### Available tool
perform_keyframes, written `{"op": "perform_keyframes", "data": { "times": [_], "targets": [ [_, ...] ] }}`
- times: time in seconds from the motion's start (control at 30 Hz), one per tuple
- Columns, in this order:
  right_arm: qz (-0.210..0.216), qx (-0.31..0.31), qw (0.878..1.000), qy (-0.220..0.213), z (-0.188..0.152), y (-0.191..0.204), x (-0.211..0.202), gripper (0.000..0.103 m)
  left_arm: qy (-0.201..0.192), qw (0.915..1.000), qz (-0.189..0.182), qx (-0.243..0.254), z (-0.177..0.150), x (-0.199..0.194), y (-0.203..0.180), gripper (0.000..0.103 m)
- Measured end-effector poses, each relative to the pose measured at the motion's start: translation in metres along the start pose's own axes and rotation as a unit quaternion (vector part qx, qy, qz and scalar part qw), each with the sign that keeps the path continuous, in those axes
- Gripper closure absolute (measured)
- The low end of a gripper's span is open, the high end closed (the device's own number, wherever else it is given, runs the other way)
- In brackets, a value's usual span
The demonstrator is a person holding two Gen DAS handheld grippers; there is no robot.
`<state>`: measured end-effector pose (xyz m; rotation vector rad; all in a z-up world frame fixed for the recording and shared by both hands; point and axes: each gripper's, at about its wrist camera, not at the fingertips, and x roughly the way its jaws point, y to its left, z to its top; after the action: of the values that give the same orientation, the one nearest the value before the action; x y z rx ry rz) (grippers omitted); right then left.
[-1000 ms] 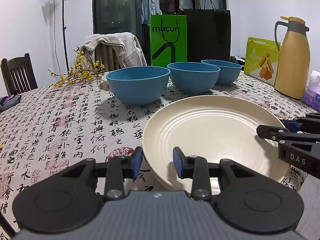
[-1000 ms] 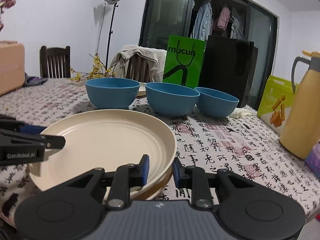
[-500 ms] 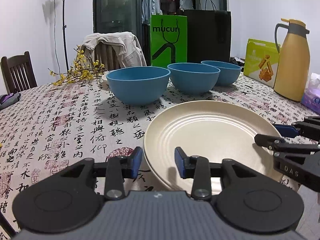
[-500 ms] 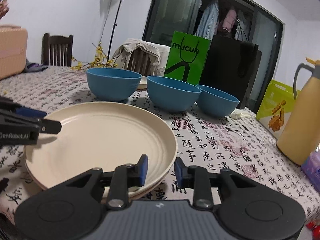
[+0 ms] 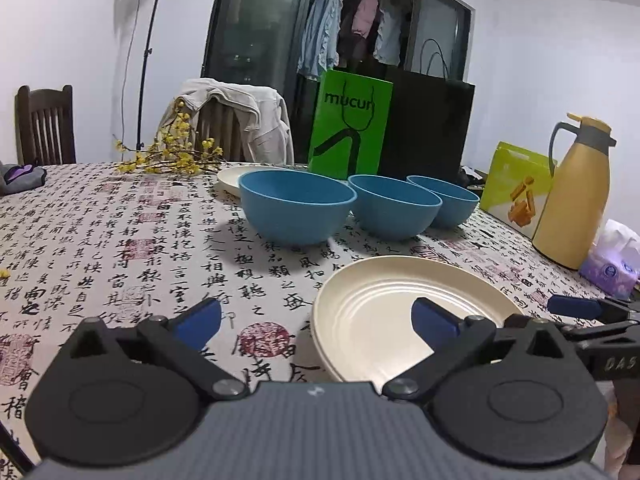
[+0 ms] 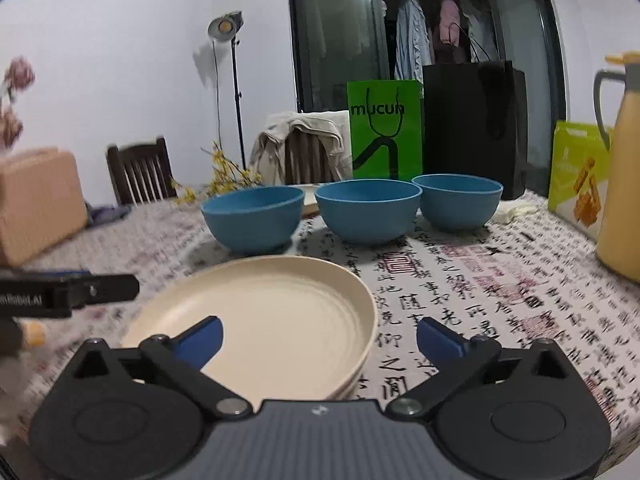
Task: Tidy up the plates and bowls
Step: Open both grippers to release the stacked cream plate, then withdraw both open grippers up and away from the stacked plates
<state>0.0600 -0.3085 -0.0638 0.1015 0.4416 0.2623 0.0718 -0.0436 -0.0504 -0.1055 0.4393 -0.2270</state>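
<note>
Both the left gripper [image 5: 316, 322] and right gripper [image 6: 319, 335] are wide open, holding nothing. The cream plate stack [image 6: 280, 320] lies at the table's near edge. Probably next: nest the three blue bowls [image 6: 368, 210].

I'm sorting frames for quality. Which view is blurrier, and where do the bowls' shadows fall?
Right wrist view: softer, with the tablecloth and pink box smeared at the edges. Left wrist view: sharp, and the nearest blue bowl throws its shadow forward and left on the cloth. Both views: fisheye bending toward the edges.
</note>
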Motion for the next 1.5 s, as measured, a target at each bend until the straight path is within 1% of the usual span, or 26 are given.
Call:
{"op": "perform_keyframes", "data": {
  "times": [0.07, 0.2, 0.33, 0.57, 1.13, 1.5],
  "targets": [
    [0.004, 0.009, 1.0, -0.001, 0.0, -0.001, -0.003, 0.0, 0.001, 1.0, -0.001, -0.003, 0.0, -0.002, 0.003, 0.0],
    [0.0, 0.008, 1.0, -0.006, -0.001, 0.002, -0.009, 0.0, 0.001, 1.0, -0.007, -0.006, -0.004, -0.009, 0.01, 0.0],
    [0.005, 0.011, 1.0, -0.009, -0.003, 0.004, -0.014, 0.0, 0.0, 0.9999, -0.013, -0.006, -0.011, -0.013, 0.017, 0.0],
    [0.004, 0.015, 1.0, -0.005, -0.007, 0.006, -0.014, 0.0, 0.0, 0.9999, -0.011, -0.005, -0.019, -0.018, 0.024, 0.0],
    [0.004, 0.018, 1.0, 0.003, -0.008, 0.004, -0.011, 0.0, 0.001, 0.9999, -0.008, -0.011, -0.017, -0.017, 0.03, 0.0],
    [0.01, 0.004, 1.0, -0.005, 0.0, 0.011, -0.011, 0.0, -0.005, 0.9997, -0.008, -0.022, -0.008, -0.019, 0.037, 0.0]
  ]
}}
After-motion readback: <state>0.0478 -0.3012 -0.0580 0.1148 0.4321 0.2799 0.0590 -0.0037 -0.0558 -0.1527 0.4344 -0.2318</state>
